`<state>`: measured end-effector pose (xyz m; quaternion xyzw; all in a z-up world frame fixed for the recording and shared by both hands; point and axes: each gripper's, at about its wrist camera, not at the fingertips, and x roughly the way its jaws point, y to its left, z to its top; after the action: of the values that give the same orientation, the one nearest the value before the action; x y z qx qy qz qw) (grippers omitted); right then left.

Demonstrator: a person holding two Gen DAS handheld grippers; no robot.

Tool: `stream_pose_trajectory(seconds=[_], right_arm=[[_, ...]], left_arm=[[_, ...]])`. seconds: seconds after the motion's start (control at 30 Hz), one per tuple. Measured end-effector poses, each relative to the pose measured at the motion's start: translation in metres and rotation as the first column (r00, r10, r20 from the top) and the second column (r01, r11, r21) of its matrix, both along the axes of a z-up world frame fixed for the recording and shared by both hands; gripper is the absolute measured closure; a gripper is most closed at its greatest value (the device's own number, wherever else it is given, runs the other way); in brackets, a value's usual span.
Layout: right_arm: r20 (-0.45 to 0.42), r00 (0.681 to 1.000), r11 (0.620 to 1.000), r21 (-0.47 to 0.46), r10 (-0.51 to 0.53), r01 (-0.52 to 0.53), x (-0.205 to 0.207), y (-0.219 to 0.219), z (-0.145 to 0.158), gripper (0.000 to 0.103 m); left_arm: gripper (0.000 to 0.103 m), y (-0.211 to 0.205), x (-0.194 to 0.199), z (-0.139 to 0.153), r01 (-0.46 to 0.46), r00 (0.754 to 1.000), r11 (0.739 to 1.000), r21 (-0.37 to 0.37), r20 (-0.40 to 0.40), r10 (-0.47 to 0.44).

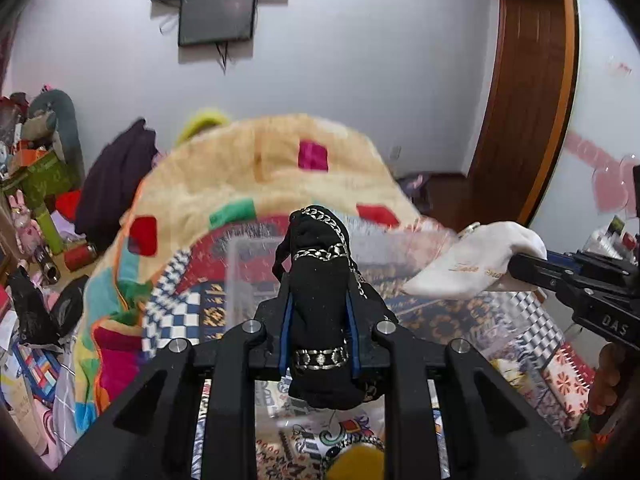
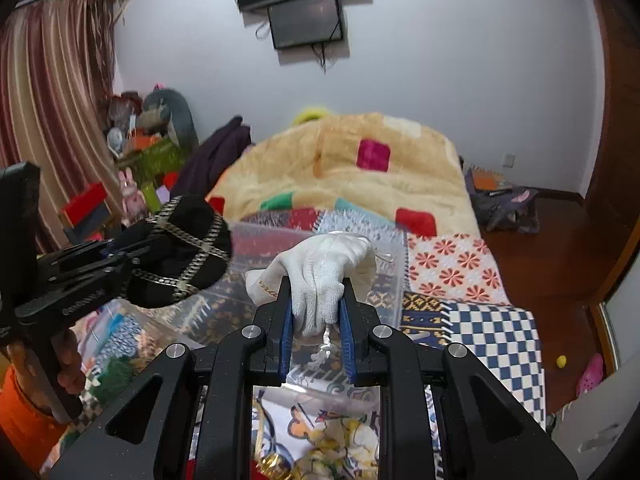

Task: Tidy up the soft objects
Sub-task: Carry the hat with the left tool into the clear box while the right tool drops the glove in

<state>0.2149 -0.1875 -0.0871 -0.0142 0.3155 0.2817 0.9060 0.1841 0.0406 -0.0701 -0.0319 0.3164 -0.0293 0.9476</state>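
The left gripper [image 1: 320, 320] was clamped on a black cloth [image 1: 320, 292] trimmed with silver chain, which stood up between its blue-padded fingers and stuck out past the tips. The right gripper [image 2: 318, 320] was closed on a white pouch [image 2: 324, 272], pinched between its pads, a knotted cord hanging below. Both bundles were held in the air above a clear plastic box [image 2: 384, 264] that sat on the patchwork bedspread [image 2: 480, 320]. Beyond the box lay a cream blanket [image 2: 340, 168] with coloured squares, heaped on the bed against the white wall [image 2: 460, 60].
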Motion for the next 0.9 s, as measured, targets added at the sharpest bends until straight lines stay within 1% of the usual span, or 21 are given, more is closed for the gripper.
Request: stream_pose_trajectory(seconds=[0.03,0.17,0.3,0.43,0.5,0.53,0.6,0.67,0.73,0.8,0.83,0.9], right_arm=[[-0.012,1.000,1.000,-0.009,0.008,-0.008,0.004,0.003,-0.004,0.085],[-0.048,0.998,0.998,-0.057,0.034,-0.037,0.013,0.015,-0.021,0.085],[-0.071,0.996,0.994,-0.094,0.050,-0.056,0.015,0.025,-0.029,0.085],[-0.090,0.994,0.990,-0.121,0.058,-0.069,0.017,0.029,-0.034,0.082],[-0.083,0.995,0.988,-0.138,0.053,-0.064,0.015,0.031,-0.035,0.082],[-0.084,0.995,0.988,-0.142,0.053,-0.064,0.014,0.031,-0.034,0.080],[-0.089,0.995,0.987,-0.143,0.054,-0.067,0.013,0.030,-0.032,0.072],[-0.088,0.995,0.988,-0.140,0.050,-0.062,0.011,0.027,-0.030,0.057],[-0.081,0.996,0.990,-0.133,0.044,-0.055,0.009,0.024,-0.027,0.051],[-0.075,0.996,0.991,-0.125,0.042,-0.051,0.005,0.019,-0.022,0.050],[-0.072,0.996,0.992,-0.119,0.042,-0.051,0.003,0.017,-0.019,0.048],[-0.064,0.997,0.994,-0.100,0.040,-0.046,-0.002,0.011,-0.012,0.042]], left_arm=[[0.082,0.000,0.008,-0.007,0.005,1.000,1.000,-0.007,-0.029,-0.005],[0.082,-0.002,0.026,-0.024,0.020,0.995,0.999,-0.039,-0.096,-0.024],[0.082,-0.004,0.035,-0.036,0.019,0.990,0.999,-0.032,-0.142,-0.023],[0.080,-0.011,0.033,-0.038,0.022,0.988,1.000,-0.005,-0.150,-0.022],[0.075,-0.013,0.032,-0.038,0.026,0.988,1.000,-0.006,-0.155,-0.027],[0.074,-0.012,0.031,-0.036,0.025,0.988,1.000,-0.004,-0.154,-0.025],[0.066,-0.012,0.027,-0.034,0.020,0.988,1.000,-0.006,-0.150,-0.021],[0.062,-0.011,0.023,-0.029,0.016,0.990,1.000,-0.009,-0.141,-0.017],[0.056,-0.009,0.017,-0.023,0.015,0.992,1.000,-0.007,-0.126,-0.015],[0.046,-0.009,0.009,-0.015,0.011,0.995,1.000,-0.003,-0.101,-0.011],[0.043,-0.009,0.004,-0.011,0.009,0.996,1.000,-0.002,-0.088,-0.009],[0.039,-0.009,-0.005,-0.002,0.010,0.998,1.000,-0.001,-0.061,-0.010]])
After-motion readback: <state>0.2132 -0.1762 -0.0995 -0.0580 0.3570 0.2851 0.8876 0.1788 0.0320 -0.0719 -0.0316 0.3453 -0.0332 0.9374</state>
